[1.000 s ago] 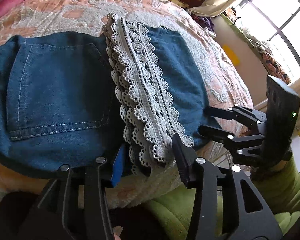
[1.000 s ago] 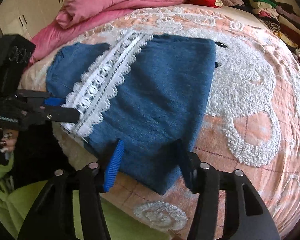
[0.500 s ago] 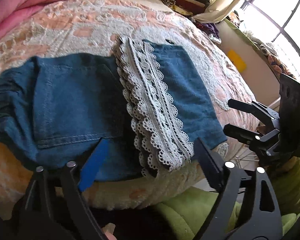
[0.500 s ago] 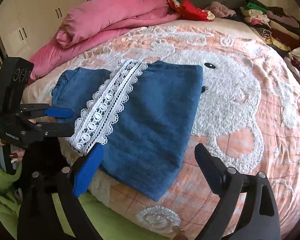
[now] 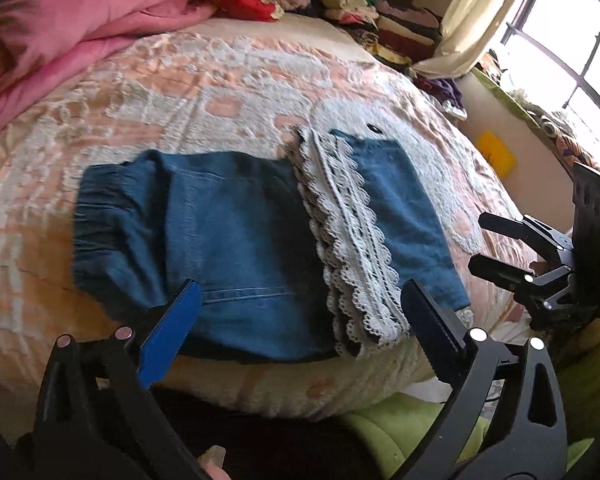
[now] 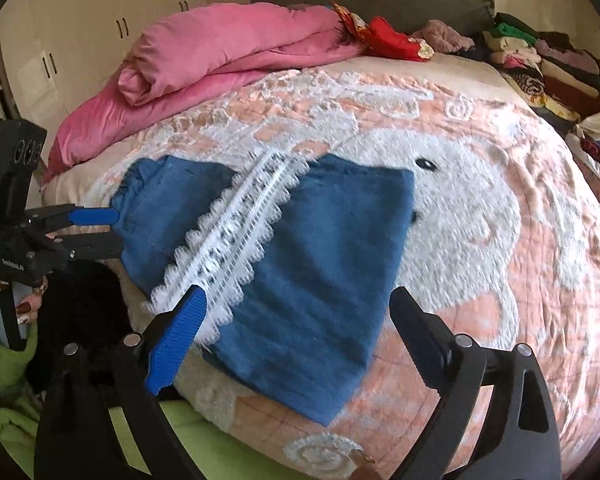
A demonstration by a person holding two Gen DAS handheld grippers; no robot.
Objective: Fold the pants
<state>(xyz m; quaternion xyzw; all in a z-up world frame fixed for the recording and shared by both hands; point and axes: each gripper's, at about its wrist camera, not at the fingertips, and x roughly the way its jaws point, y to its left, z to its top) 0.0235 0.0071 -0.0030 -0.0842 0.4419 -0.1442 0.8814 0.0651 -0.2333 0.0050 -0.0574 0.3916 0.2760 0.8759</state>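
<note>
Folded blue denim pants (image 5: 228,232) (image 6: 320,264) lie flat on the bed near its front edge. Their white lace hem (image 5: 348,240) (image 6: 236,240) is laid across the middle of them. My left gripper (image 5: 300,288) (image 6: 116,231) hovers above the near edge of the pants, on the waistband side. Its jaws are opening and nothing is between them. My right gripper (image 6: 297,294) (image 5: 480,243) hangs over the near corner of the folded leg end, open and empty. Neither gripper touches the cloth.
A peach blanket with a white raised pattern (image 5: 180,80) (image 6: 500,240) covers the bed. A pink duvet (image 6: 220,52) is bunched at the far left. Stacks of folded clothes (image 6: 540,60) line the far right. Green fabric (image 5: 400,432) lies below the bed's edge.
Both grippers have let go of the pants' near edge, opened wide, and risen and drawn back. The pants lie still where they were folded.
</note>
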